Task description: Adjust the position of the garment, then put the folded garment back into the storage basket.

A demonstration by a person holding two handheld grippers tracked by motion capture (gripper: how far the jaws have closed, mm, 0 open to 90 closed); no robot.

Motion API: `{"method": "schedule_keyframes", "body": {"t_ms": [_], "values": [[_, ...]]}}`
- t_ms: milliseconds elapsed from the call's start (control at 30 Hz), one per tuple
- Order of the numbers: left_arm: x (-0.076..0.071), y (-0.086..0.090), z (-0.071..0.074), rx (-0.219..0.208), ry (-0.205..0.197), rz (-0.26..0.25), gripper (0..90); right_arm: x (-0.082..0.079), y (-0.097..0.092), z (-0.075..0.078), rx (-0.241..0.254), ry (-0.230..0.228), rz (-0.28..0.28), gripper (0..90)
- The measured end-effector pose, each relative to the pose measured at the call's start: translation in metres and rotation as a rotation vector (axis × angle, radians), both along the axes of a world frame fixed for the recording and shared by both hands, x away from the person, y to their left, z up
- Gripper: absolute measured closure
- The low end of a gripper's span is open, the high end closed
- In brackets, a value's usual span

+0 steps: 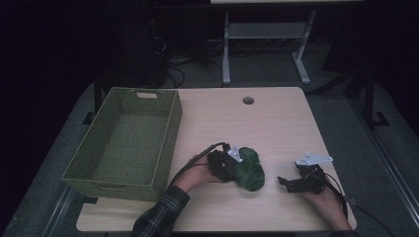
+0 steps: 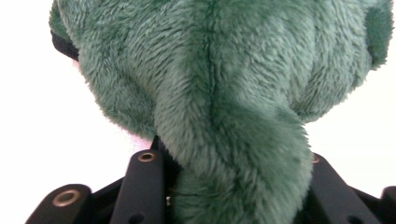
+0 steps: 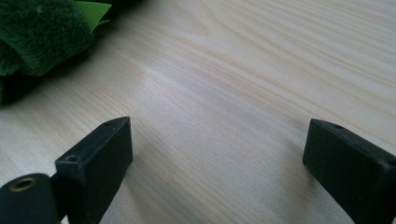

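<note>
While the table [image 1: 276,123] is crossed by nothing else, the empty basket [image 1: 129,140] is left waiting at its left; the green plush toy [image 1: 248,170], near the front edge, is pinched by the left gripper [image 1: 228,163], not yet lifted, and the right gripper [image 1: 289,183] is spread idle.

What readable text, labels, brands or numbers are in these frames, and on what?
None legible in any view.
Green plush toy: plain fur; a light green tag-like flap near it in the right gripper view looks blank.
Green woven basket: no label to be seen.
Table: bare wood grain, one cable hole, no markings.
Left claw, shut on the toy, and right claw, open: black jaws with rivets, no print.
</note>
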State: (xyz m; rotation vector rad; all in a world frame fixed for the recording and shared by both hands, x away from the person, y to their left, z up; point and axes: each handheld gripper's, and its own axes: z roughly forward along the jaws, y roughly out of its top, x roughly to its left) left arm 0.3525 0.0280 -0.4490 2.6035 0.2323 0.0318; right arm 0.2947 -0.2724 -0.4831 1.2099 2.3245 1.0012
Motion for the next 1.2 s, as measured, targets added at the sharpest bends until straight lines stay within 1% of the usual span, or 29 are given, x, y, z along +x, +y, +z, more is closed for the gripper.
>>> {"method": "schedule_keyframes", "body": {"t_ms": [233, 333, 367, 467, 500, 567, 600, 633, 667, 700, 767, 800, 833, 867, 900, 967, 1033, 1133, 1167, 1200], "values": [[0.0, 0.001, 0.003, -0.007, 0.018, 0.027, 65.5, 0.0, 0.0, 0.0, 0.0, 0.0, 0.001, 8.0], [-0.001, 0.0, 0.004, -0.006, 0.011, 0.027, 65.9, 0.0, 0.0, 0.0, 0.001, 0.001, 0.001, 8.0], [-0.001, 0.0, 0.006, -0.008, 0.019, 0.03, 65.9, 0.0, 0.0, 0.0, 0.001, 0.001, 0.001, 8.0], [-0.002, 0.001, 0.008, -0.013, 0.023, 0.034, 65.9, 0.0, 0.0, 0.0, 0.0, 0.0, 0.001, 8.0], [-0.002, 0.002, 0.012, -0.022, 0.033, 0.032, 66.0, 0.0, 0.0, 0.0, 0.001, 0.0, 0.001, 8.0], [-0.004, 0.004, 0.018, -0.037, 0.037, 0.036, 65.9, 0.0, 0.0, 0.0, 0.001, 0.0, 0.001, 8.0], [-0.004, 0.004, 0.018, -0.037, 0.037, 0.036, 65.9, 0.0, 0.0, 0.0, 0.001, 0.0, 0.001, 8.0], [-0.005, 0.005, 0.026, -0.05, 0.035, 0.041, 65.9, 0.0, 0.0, 0.0, 0.001, 0.0, 0.001, 8.0], [-0.005, 0.005, 0.026, -0.05, 0.035, 0.041, 65.8, 0.0, 0.0, 0.0, 0.001, 0.0, 0.001, 8.0], [-0.007, 0.008, 0.036, -0.063, 0.032, 0.047, 65.8, 0.0, 0.0, 0.0, 0.001, 0.0, 0.001, 8.0], [-0.007, 0.01, 0.045, -0.065, 0.03, 0.051, 65.6, 0.0, 0.0, 0.0, 0.001, 0.001, 0.0, 8.0], [-0.007, 0.01, 0.045, -0.065, 0.03, 0.051, 65.5, 0.0, 0.0, 0.0, 0.001, 0.001, 0.0, 8.0], [-0.007, 0.012, 0.053, -0.068, 0.028, 0.059, 65.5, 0.0, 0.0, 0.0, 0.001, 0.001, -0.001, 8.0], [-0.007, 0.012, 0.053, -0.068, 0.028, 0.059, 65.4, 0.0, 0.0, 0.0, 0.001, 0.001, -0.001, 8.0], [-0.007, 0.015, 0.06, -0.071, 0.03, 0.066, 65.4, 0.0, 0.0, 0.0, 0.001, 0.001, -0.001, 7.9], [-0.007, 0.017, 0.066, -0.081, 0.034, 0.071, 65.1, 0.0, 0.0, 0.0, 0.001, 0.0, 0.0, 8.0], [-0.007, 0.02, 0.073, -0.088, 0.038, 0.081, 64.9, 0.0, 0.0, 0.0, 0.001, 0.0, 0.0, 8.0], [-0.006, 0.023, 0.083, -0.091, 0.041, 0.111, 64.6, 0.0, 0.0, 0.0, 0.001, 0.001, -0.001, 8.0], [-0.005, 0.025, 0.086, -0.094, 0.045, 0.117, 64.5, 0.0, 0.0, 0.0, 0.001, 0.001, -0.001, 8.0], [-0.005, 0.027, 0.09, -0.105, 0.056, 0.132, 64.2, 0.0, 0.0, 0.0, 0.001, 0.001, -0.001, 8.0]]}}
